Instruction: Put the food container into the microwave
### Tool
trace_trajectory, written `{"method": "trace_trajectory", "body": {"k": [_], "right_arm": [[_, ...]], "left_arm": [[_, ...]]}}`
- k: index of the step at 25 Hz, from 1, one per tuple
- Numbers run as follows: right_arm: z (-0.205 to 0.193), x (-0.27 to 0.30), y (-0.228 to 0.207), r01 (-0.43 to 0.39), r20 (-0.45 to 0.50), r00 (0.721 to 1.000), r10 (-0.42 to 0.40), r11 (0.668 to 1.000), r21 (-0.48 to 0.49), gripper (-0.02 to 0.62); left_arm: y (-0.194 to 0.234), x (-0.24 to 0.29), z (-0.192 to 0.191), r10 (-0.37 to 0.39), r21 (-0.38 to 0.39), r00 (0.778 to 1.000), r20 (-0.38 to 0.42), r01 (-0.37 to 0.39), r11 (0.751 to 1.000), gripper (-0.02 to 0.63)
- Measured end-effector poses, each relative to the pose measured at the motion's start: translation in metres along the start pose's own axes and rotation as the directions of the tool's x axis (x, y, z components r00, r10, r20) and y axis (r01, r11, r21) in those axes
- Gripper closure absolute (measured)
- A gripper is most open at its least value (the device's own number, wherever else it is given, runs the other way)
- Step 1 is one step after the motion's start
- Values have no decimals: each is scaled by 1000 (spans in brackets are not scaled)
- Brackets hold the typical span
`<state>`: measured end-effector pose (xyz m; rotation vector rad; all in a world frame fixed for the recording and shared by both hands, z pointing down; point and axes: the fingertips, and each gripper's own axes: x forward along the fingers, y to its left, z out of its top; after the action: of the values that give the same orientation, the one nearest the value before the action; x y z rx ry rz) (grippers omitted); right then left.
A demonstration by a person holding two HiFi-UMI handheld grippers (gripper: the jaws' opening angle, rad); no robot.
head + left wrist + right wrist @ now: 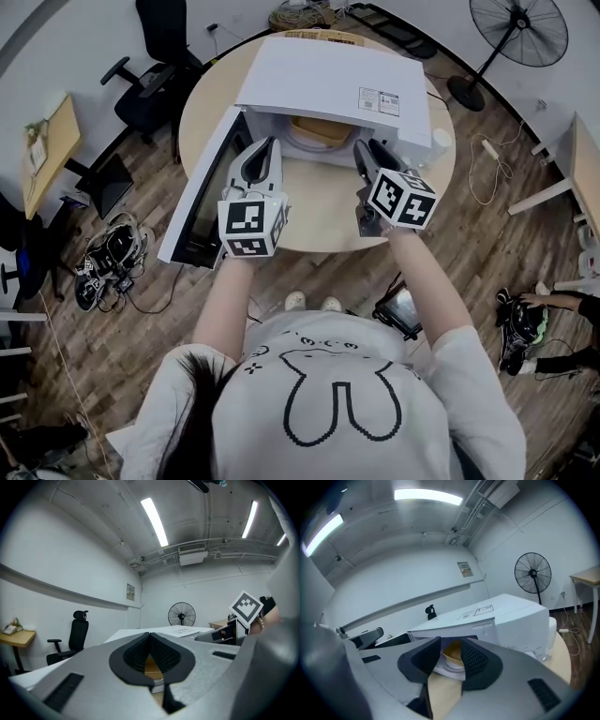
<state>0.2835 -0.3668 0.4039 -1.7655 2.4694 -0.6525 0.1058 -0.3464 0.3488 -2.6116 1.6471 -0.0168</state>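
Find the jaws of the left gripper closed tip to tip on nothing, and those of the right gripper parted by a narrow gap, likewise empty. Look through that gap for the food container, tan, sitting on the white turntable inside the microwave, apart from both grippers. Judge the placing as good as done, with only the withdrawal and perhaps the door left to handle. Draw both grippers straight back over the table, level, without dipping toward the turntable rim or brushing the cavity's edge. Keep clear of the open door swung out on the left. If shutting it, push with the closed left jaws near its free edge, slowly, so as not to shove the microwave along the table.
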Motion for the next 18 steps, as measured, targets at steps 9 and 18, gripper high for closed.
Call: {"method": "trace_trajectory", "body": {"k": [9, 18], "right_arm": [[31, -19, 32, -94, 43, 994, 99, 990, -106, 462], [54, -39, 59, -133, 83, 984, 160, 954, -267, 462]], "left_arm": [[6, -4, 11, 10, 5, 1000, 26, -10, 1000, 598], [11, -10, 29, -5, 26, 998, 70, 3, 1000, 598]]}}
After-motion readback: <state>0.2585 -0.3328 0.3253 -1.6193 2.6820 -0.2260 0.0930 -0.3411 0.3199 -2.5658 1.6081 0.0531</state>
